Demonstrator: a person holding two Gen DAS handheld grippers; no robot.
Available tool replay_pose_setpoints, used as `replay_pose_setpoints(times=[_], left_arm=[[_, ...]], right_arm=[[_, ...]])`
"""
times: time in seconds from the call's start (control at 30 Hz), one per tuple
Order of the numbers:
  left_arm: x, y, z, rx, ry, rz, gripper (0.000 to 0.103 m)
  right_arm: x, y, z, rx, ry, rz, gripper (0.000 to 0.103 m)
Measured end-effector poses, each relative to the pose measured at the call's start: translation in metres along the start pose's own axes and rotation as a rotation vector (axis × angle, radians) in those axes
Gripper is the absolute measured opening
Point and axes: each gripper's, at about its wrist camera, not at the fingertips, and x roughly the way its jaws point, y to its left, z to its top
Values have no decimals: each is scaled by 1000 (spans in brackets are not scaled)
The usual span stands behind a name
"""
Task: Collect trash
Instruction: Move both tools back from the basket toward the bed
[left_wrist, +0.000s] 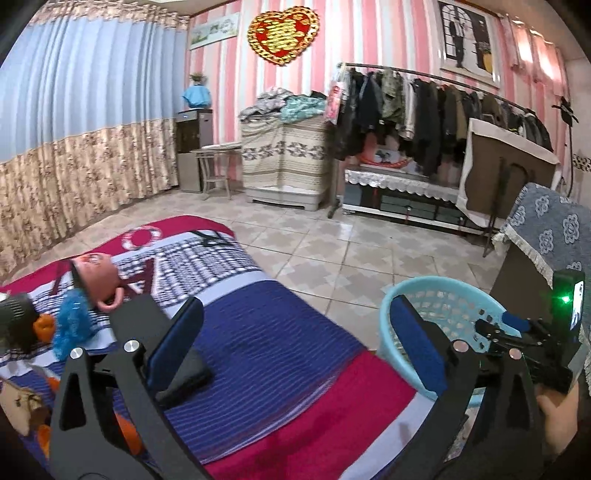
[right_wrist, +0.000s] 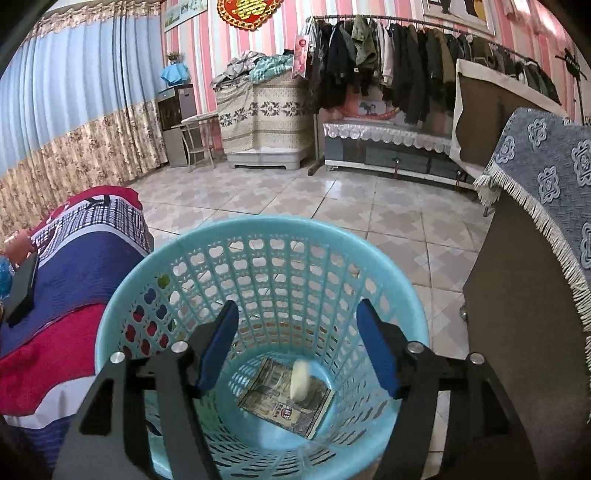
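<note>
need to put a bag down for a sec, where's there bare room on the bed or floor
The bed cover is bare across its blue and red stripes, between the black pouch and the basket. The tiled floor beyond the basket is open up to the clothes rack. The bed's far left is crowded with toys.

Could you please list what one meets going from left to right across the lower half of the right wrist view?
Striped red, white and blue blanket → perforated turquoise plastic basket → brown cabinet draped with a fringed blue-grey floral cloth.
</note>
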Motion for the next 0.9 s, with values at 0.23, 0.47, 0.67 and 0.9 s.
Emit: replay_pose_setpoints(times=[0.23,0.47,0.67,0.9], left_arm=[[-40,36,3,-35,-34,66,98],[-88,76,-5,-50,-59,155,98],[-122,119,-23,-84,-44,236,98],[-148,175,-54,-140,-6,336,98]], right_arm=[[-39,10,5,-7,-68,-12,93],[-85,48,7,-40,-139,29,94],[-114,97,-2,-97,-164,122,95],[-127,151,-18,-173,-160,206,95]])
